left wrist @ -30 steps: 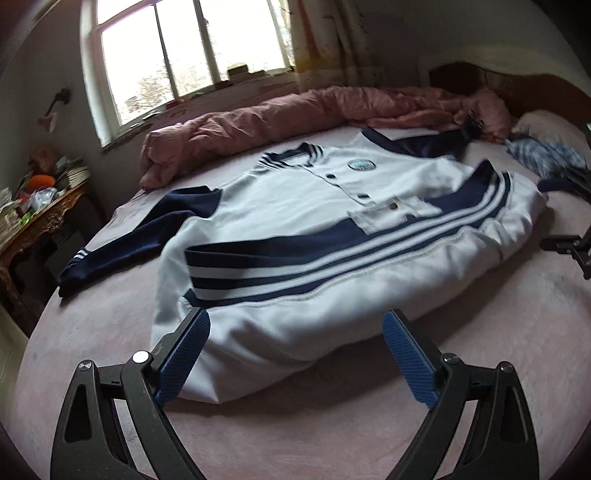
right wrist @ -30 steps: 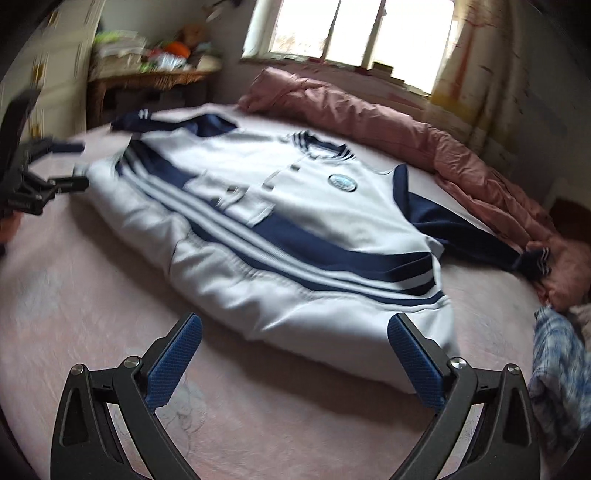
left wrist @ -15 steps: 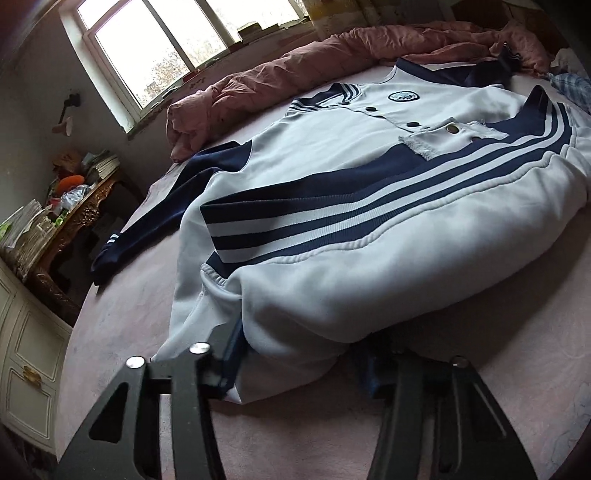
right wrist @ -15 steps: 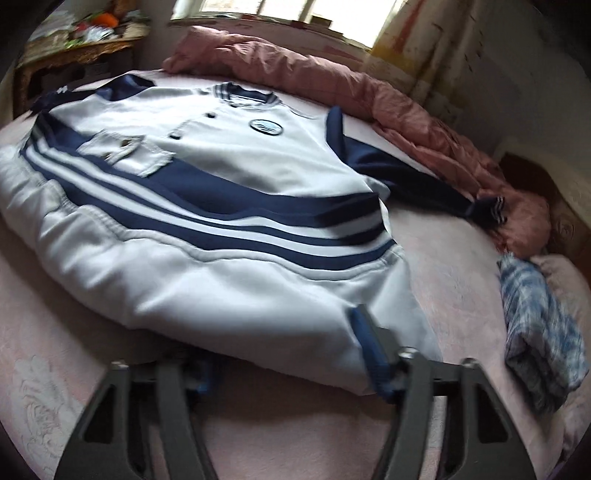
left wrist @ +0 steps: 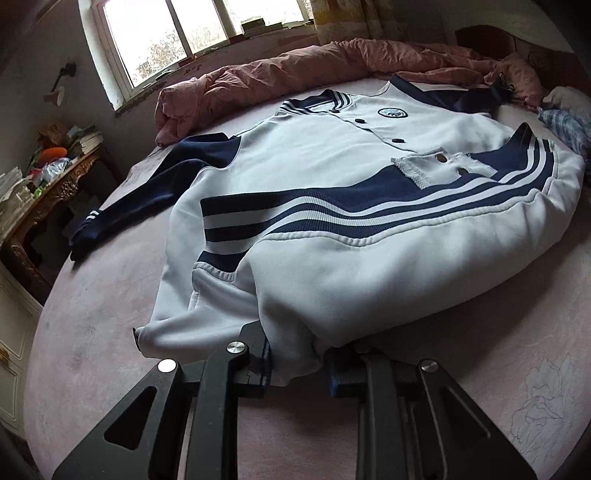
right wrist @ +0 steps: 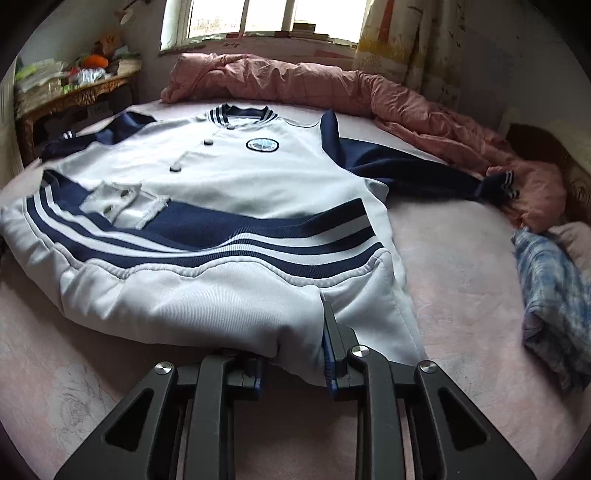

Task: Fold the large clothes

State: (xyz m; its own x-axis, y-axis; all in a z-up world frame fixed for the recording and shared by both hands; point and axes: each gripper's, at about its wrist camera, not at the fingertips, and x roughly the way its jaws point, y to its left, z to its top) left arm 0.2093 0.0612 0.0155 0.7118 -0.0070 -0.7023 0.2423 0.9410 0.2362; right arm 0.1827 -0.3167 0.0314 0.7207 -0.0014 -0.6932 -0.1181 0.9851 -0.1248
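Both claws have gone from wide open to closing on the hem.
Your left gripper (left wrist: 295, 363) and right gripper (right wrist: 293, 369) each pinch the jacket (left wrist: 369, 177); lift to fold.

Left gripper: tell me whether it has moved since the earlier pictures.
Yes. The left gripper has come forward to the jacket hem, which now sits between its closing jaws; a second ago it hung short of the hem. The window has slid up-frame.
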